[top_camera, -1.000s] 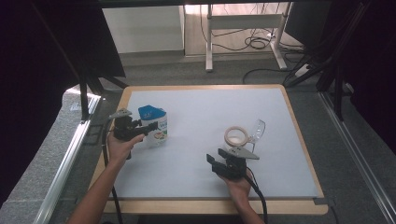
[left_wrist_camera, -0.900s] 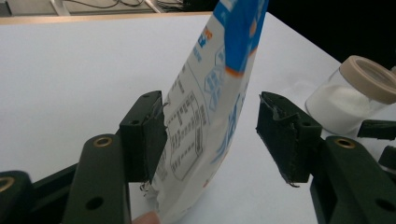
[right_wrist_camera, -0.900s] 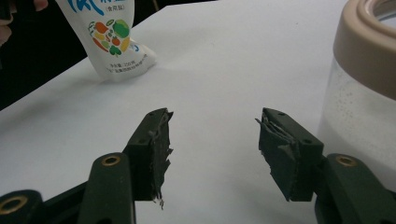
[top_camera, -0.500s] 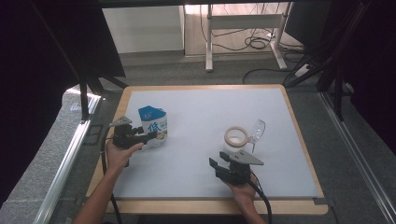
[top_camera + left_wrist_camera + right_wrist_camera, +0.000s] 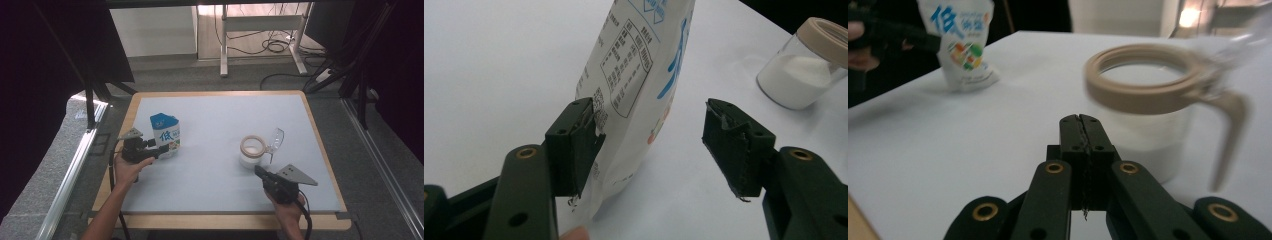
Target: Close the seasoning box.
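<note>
Two grippers: one in each hand, both low over the white table (image 5: 215, 190).
Left gripper (image 5: 159, 150): held by the left hand (image 5: 131, 167) at the table's left side, pointing at the pouch; jaws apart and just lately widening.
Left gripper's own view (image 5: 651, 142): one pad touching the pouch's printed edge, the other pad well clear of it, bare table between; no squeeze on the pouch.
Pouch (image 5: 166, 135): white and blue, standing upright on the left part of the table, printed label facing the left gripper (image 5: 639, 75); also at upper left in the right gripper view (image 5: 963, 45).
Right gripper (image 5: 260, 172): held by the right hand (image 5: 290, 210) near the front edge on the right; jaws pressed fully together, nothing between them (image 5: 1081, 122).
Jar (image 5: 251, 151): clear, with white powder inside and a tan rim, lid flipped open to its right; just beyond the right gripper's tips, not touched (image 5: 1148, 105); far right in the left gripper view (image 5: 804, 70).
Gap between pouch and jar: well apart.
</note>
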### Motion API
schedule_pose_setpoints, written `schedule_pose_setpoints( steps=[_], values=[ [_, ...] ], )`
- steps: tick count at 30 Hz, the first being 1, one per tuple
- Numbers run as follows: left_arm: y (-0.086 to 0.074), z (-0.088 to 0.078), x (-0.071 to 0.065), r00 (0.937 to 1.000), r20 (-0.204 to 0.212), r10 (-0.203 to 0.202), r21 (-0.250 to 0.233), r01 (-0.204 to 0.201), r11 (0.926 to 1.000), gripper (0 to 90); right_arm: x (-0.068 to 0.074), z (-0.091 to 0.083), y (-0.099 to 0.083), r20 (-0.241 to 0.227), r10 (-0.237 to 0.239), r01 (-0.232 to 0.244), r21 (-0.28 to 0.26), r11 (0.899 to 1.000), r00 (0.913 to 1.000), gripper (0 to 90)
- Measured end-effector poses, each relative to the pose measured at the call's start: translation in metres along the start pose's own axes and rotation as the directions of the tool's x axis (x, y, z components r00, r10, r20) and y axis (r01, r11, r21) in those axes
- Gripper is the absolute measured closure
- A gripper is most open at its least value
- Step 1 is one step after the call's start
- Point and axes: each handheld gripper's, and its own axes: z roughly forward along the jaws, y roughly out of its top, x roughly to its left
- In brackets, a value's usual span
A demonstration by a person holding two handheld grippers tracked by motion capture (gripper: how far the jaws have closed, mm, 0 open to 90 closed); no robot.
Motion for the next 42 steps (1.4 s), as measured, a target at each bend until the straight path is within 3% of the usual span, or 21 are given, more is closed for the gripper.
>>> schedule_pose_setpoints(
  steps=[5, 10, 19, 29, 42],
  values=[
    [-0.005, 0.000, 0.001, 0.9999, 0.012, -0.011, -0.003, 0.011, 0.9999, 38.0, -0.021, -0.016, 0.009, 0.074, 0.028, -0.026, -0.029, 0.999, 0.9968, 89.9],
    [-0.007, 0.001, 0.000, 0.9999, 0.012, -0.005, 0.003, 0.005, 1.0000, 38.0, -0.043, -0.021, 0.013, 0.155, 0.064, -0.057, -0.045, 0.997, 0.9858, 89.9],
    [-0.016, 0.004, 0.000, 0.9999, 0.007, -0.007, 0.020, 0.007, 0.9998, 38.0, -0.073, -0.008, 0.033, 0.195, 0.117, -0.099, -0.099, 0.990, 0.9739, 89.9],
    [-0.027, 0.007, -0.001, 1.0000, -0.003, -0.006, 0.042, 0.006, 0.9991, 37.1, -0.066, 0.004, 0.042, 0.190, 0.080, -0.062, -0.096, 0.993, 0.9785, 89.8],
    [-0.032, 0.010, 0.000, 0.9999, -0.001, -0.017, 0.059, 0.017, 0.9981, 36.7, -0.062, 0.004, 0.043, 0.192, 0.064, -0.045, -0.103, 0.994, 0.9793, 89.9]
  ],
)
